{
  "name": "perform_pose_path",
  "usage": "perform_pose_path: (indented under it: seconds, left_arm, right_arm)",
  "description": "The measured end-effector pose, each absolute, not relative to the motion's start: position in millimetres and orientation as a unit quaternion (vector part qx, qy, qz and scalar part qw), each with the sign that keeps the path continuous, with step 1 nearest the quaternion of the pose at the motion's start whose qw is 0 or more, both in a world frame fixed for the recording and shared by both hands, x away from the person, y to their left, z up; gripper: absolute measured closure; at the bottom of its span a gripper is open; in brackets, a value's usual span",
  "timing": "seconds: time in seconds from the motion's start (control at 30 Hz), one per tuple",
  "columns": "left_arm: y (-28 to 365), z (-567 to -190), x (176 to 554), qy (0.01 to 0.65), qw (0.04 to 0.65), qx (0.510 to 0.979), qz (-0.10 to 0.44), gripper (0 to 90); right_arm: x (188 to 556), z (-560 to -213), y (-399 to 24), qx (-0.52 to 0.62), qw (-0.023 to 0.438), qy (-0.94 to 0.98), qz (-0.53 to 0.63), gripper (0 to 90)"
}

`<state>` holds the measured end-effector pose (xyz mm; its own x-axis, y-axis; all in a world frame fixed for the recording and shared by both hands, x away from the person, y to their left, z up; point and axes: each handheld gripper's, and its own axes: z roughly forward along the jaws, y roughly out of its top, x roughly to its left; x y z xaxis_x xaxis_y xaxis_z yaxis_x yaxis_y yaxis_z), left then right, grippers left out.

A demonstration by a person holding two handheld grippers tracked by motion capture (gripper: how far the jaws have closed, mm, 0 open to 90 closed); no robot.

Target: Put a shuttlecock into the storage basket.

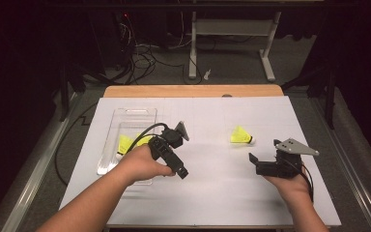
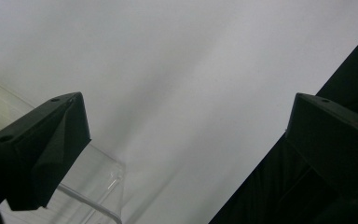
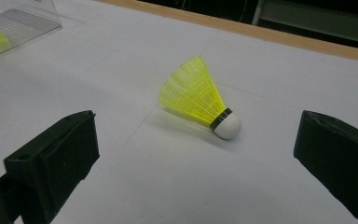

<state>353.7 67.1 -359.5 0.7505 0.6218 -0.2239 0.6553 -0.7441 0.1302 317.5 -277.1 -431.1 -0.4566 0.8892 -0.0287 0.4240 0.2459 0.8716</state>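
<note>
1. The table [image 1: 222, 193], covered in a white sheet, lies under both grippers; a strip of bare wood shows along its far edge, well beyond them.
2. The clear plastic tray [image 1: 128, 118] sits on the sheet just behind and to the outer side of the left gripper [image 1: 182, 171]. In the left gripper view its clear rim [image 2: 107, 186] shows right beside that gripper's left-hand jaw.
3. The left gripper is held in the person's left hand [image 1: 142, 164] over the sheet, just past the near end of the tray. Its jaws are spread wide with nothing between them, bare white sheet in the gap in the left gripper view [image 2: 186, 140].
4. The right gripper [image 1: 258, 164] is held in the right hand [image 1: 294, 186] low over the sheet, well apart from the left one. Its jaws also stand spread and hold nothing.
5. A yellow shuttlecock [image 1: 241, 136] with a white cork tip lies on its side on the sheet ahead of the right gripper, near it but apart. In the right gripper view the shuttlecock [image 3: 200, 98] lies beyond the open jaws and roughly in line with the gap, skirt pointing away and to the left.
6. Another shuttlecock in the tray [image 1: 124, 143] lies just behind the left gripper; how many are there I cannot tell, as the hand and gripper cover part of it.
</note>
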Motion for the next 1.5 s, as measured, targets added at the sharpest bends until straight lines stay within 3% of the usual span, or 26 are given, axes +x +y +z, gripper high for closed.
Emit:
perform_pose_path:
  seconds: [0.43, 0.8, 1.5]
  left_arm:
    - [63.7, -361.3, 354.0, 0.342, 0.100, 0.931, -0.086, 0.6]
    - [67.1, -361.6, 356.6, 0.347, 0.103, 0.928, -0.087, 0.7]
    - [74.0, -362.2, 358.5, 0.353, 0.112, 0.925, -0.090, 0.7]
  right_arm:
    - [360.6, -440.0, -289.5, 0.459, 0.250, 0.747, 0.410, 21.0]
    - [386.1, -453.5, -292.3, 0.460, 0.243, 0.762, 0.387, 23.0]
    - [406.3, -475.1, -280.1, 0.428, 0.231, 0.800, 0.351, 38.0]
